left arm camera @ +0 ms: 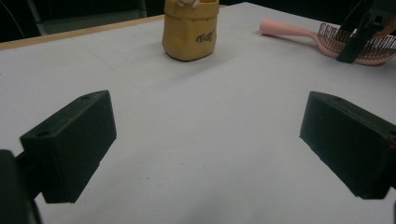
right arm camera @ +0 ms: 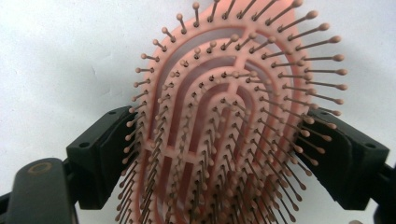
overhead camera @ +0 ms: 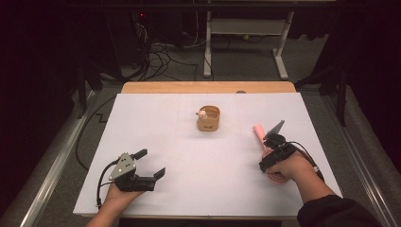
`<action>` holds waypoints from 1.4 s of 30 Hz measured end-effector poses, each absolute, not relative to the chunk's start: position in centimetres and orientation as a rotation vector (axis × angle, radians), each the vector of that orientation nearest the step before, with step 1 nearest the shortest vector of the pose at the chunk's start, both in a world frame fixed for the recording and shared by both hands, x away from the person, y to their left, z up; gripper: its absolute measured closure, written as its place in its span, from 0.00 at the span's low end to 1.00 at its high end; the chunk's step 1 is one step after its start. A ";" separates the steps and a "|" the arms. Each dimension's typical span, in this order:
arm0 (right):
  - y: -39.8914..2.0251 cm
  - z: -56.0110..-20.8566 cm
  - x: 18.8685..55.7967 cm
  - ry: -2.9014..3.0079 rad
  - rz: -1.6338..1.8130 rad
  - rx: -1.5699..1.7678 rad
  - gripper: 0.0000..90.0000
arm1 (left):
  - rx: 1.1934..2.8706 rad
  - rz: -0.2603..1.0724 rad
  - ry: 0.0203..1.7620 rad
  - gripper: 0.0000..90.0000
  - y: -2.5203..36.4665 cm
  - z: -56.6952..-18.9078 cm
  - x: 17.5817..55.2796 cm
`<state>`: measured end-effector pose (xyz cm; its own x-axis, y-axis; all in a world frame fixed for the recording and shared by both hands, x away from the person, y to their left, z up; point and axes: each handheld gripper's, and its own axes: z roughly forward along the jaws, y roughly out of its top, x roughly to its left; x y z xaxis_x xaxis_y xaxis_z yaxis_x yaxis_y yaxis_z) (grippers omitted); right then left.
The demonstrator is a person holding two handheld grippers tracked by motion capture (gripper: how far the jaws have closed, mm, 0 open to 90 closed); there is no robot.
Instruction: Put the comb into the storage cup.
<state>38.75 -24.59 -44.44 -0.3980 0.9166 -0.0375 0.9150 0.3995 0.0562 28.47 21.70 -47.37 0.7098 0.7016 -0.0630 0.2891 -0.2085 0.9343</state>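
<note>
Pink hairbrush (right arm camera: 224,126) lies bristles up on the white table (overhead camera: 189,165) at its right side, the handle pointing toward the far edge and the oval head toward the person; in the high view its handle (overhead camera: 258,130) shows just beyond the right gripper (overhead camera: 270,152), while the head is mostly covered by that gripper and the hand behind it. In the right gripper view the two black jaws stand on either side of the brush head, wide apart, their inner faces among the outer bristles — whether the pads press on the pink body itself I cannot tell, since the bristles hide the contact. The left gripper view shows the same brush (left arm camera: 327,39) far off at the upper right, with the right gripper's dark jaws over its bristled head.

Left gripper (overhead camera: 150,165) rests low over the near left part of the table, held in the left hand (overhead camera: 118,194); its jaws are spread wide with bare table between them and nothing touching either pad. A small tan fabric pouch (overhead camera: 208,119) with dark lettering stands upright near the middle of the far half of the table, well apart from both grippers; something pale pokes out of its top.
</note>
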 end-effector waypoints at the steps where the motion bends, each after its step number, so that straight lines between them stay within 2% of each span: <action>1: -24.6 -44.4 38.8 2.575 0.041 1.688 0.18 | 1.794 0.457 0.783 0.05 21.7 -47.4 28.5; 14: -24.7 -44.2 38.9 2.571 0.042 1.700 0.22 | 1.786 0.458 0.781 0.05 21.8 -47.3 28.4; 42: -24.4 -44.2 39.2 2.589 0.007 1.680 0.21 | 1.791 0.452 0.774 0.06 21.8 -47.4 28.4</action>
